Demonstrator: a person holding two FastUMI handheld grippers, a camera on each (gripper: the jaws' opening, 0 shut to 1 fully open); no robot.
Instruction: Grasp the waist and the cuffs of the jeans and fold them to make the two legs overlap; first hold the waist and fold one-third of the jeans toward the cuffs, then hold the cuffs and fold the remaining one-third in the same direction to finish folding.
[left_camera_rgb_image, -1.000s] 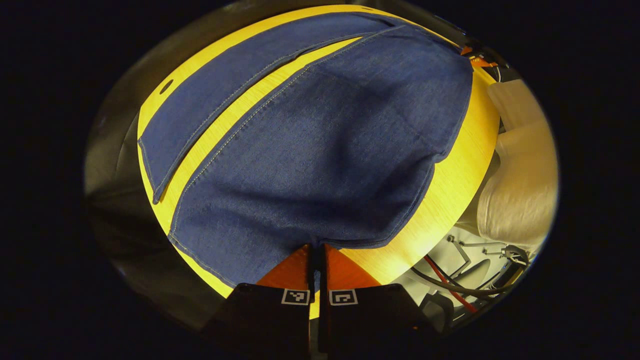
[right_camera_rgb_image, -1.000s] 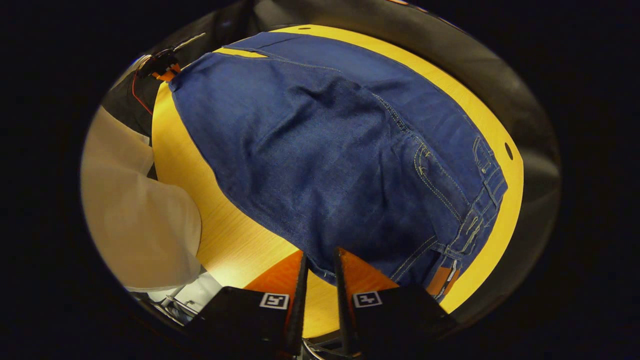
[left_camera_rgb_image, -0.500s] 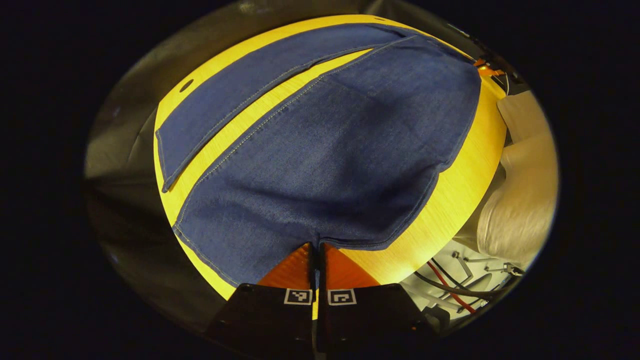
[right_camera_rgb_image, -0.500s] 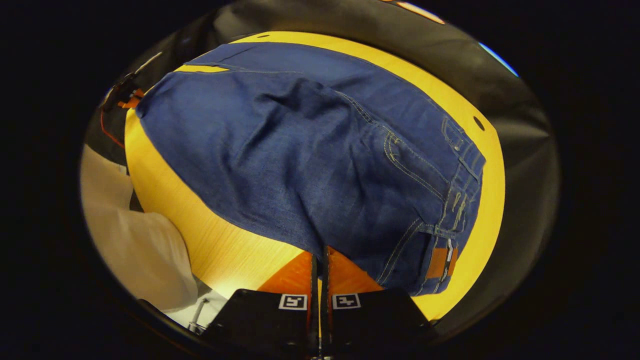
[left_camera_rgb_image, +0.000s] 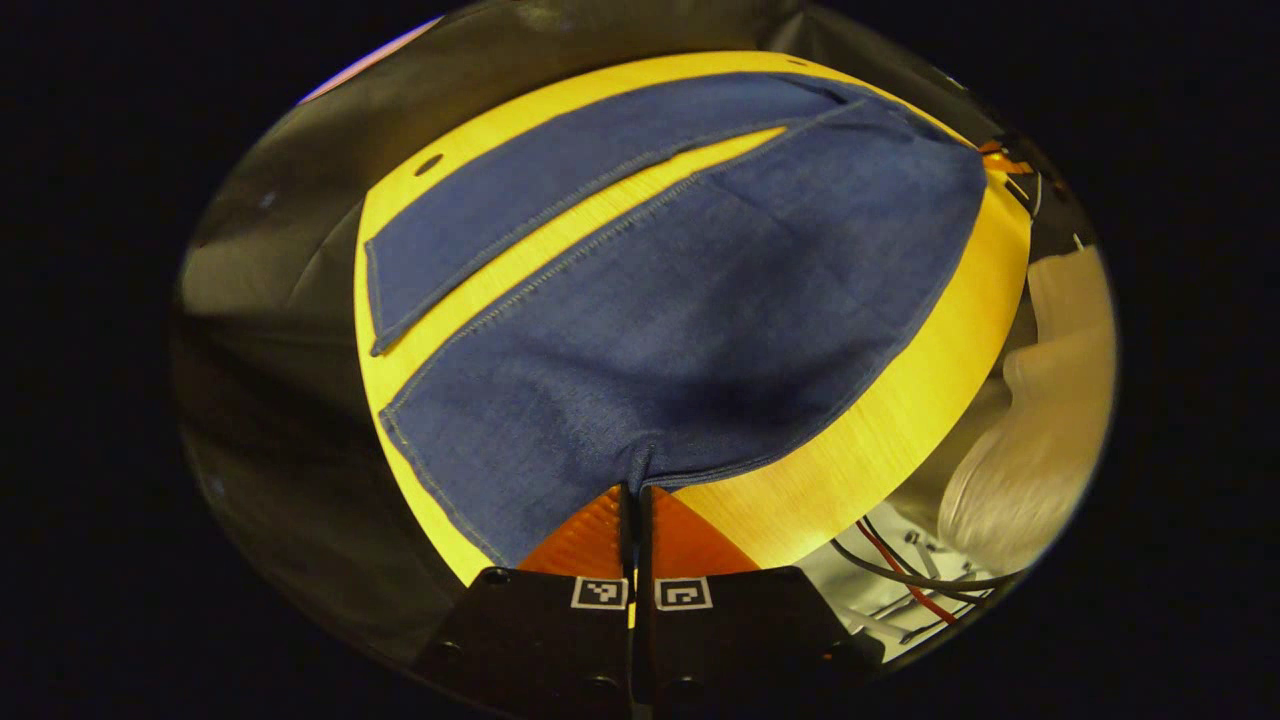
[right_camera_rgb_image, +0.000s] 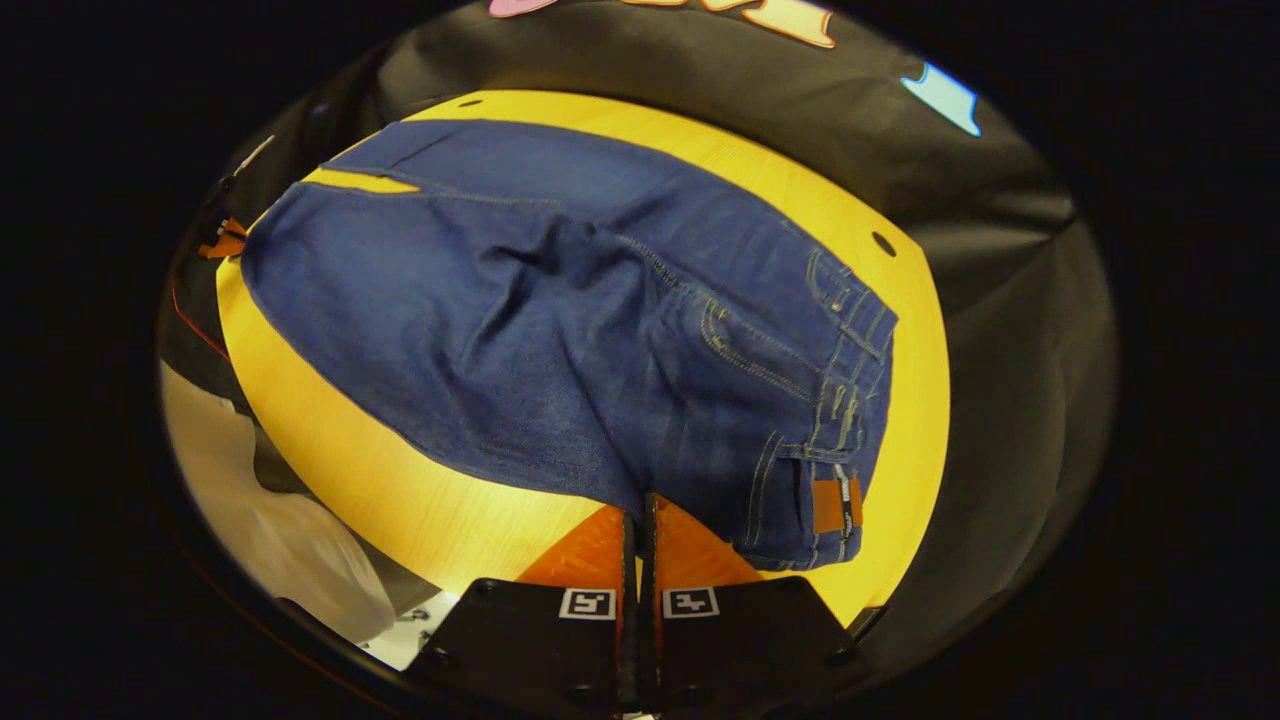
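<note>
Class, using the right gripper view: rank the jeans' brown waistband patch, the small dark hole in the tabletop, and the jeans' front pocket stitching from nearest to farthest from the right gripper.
1. Brown waistband patch, just right of the right gripper.
2. Front pocket stitching, higher, mid-right.
3. Small dark hole, upper right on the table.

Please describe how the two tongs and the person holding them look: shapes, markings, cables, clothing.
Each tongs, left and right, has two tapering ribbed fingers on black blocks, each block carrying a small square black-and-white marker. A pale, cream-coloured sleeve is worn. Red and black cables run below it.
</note>
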